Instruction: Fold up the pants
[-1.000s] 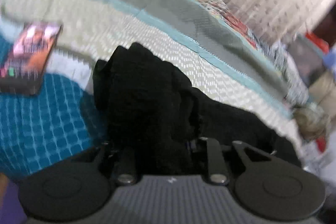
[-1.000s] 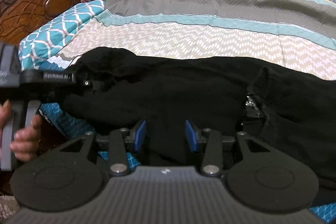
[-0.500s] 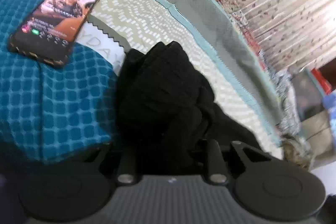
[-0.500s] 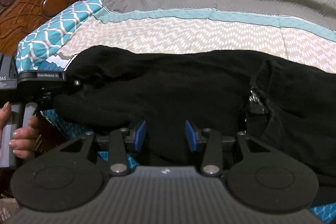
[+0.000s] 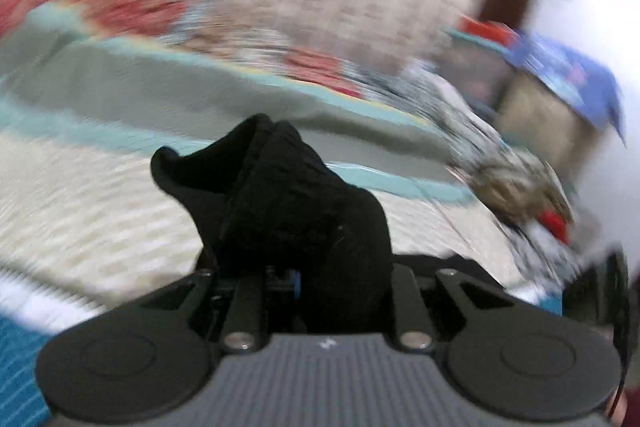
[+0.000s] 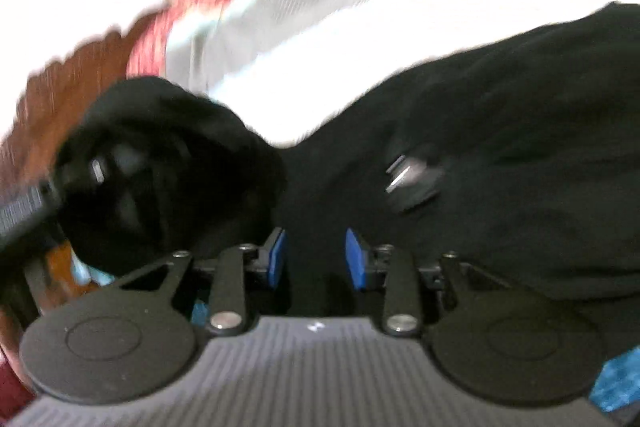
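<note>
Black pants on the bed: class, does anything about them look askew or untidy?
Yes. The pants are bunched, not flat: one end is wadded into a lump in the left tongs above the bedspread.

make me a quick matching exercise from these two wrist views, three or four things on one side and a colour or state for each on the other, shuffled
Things:
1. left gripper
2. right gripper
3. crumpled fabric pants
4. carved wooden headboard

Colour or state:
A. brown, at the left edge of the right wrist view
B. black, spread across the bed
C. blue pads apart and closing, cloth between them
D. clamped on a bunched end of cloth

Pairs: 1-D, 2-C, 3-B, 4-A
</note>
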`<state>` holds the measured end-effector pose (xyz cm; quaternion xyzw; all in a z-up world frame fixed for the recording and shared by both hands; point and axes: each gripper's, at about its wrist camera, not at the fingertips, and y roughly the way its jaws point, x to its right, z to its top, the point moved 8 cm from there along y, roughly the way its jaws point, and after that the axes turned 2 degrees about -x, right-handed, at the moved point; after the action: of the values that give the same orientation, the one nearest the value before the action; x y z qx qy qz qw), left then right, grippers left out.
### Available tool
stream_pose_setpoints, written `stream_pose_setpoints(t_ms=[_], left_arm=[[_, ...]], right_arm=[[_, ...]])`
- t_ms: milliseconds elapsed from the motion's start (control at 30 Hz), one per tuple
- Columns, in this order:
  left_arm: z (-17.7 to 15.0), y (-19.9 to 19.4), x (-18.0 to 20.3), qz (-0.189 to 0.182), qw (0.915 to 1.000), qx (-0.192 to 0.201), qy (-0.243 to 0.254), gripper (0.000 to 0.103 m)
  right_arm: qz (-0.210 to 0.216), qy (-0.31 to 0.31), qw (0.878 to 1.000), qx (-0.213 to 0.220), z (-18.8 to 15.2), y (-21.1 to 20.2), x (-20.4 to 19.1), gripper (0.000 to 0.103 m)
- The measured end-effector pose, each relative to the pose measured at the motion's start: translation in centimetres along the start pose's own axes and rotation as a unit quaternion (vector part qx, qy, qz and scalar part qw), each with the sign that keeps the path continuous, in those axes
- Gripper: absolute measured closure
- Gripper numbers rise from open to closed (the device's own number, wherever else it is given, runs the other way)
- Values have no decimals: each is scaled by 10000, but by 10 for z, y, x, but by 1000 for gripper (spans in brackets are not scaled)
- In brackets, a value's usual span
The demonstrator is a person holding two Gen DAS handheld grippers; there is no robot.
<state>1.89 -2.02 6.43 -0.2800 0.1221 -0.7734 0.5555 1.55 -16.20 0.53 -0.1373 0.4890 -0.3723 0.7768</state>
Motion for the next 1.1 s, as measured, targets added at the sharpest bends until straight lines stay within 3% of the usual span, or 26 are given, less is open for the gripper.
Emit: stream_pose_setpoints(t_ms=[67, 133, 167, 200, 300, 367, 433, 633, 733, 967, 1100], left_arm=[[-8, 20, 44, -270, 9981, -244, 506, 82], [-28, 45, 85, -525, 9900, -662, 1133, 74], [-41, 57, 100, -561, 9847, -898, 1384, 68], [-53, 66, 111, -536, 9797, -1118, 1572, 62], [-73, 73, 125, -483, 9706, -1374, 1918, 59], [-70, 69, 121, -507, 9710, -1397, 1874, 58], [-62, 60, 111, -539, 9750, -1425, 1620, 57], [-40, 39, 83, -556, 9859, -1217, 1002, 48], [-43, 45, 85, -523, 9851, -1212, 1102, 47], [-79, 72, 121, -607, 9648, -1684, 1929, 45], [-85, 68, 131, -729, 9626, -1672, 2005, 38]], right_arm=[[141, 425, 9984, 356, 10, -24, 18, 65], [292, 989, 9924, 673, 15, -46, 42, 57], [314, 1263, 9883, 796, 16, -54, 54, 49], [279, 1524, 9840, 878, 16, -61, 67, 49], [291, 2202, 9716, 818, 5, -67, 102, 44], [622, 2553, 9618, 771, -3, -66, 110, 35], [764, 2756, 9549, 794, -5, -65, 115, 34], [881, 2912, 9479, 947, 5, -76, 116, 33], [1003, 3020, 9440, 869, 6, -76, 111, 29], [1466, 2700, 9509, 363, 19, -65, 69, 10], [746, 1917, 9786, -89, 21, -50, 48, 6]])
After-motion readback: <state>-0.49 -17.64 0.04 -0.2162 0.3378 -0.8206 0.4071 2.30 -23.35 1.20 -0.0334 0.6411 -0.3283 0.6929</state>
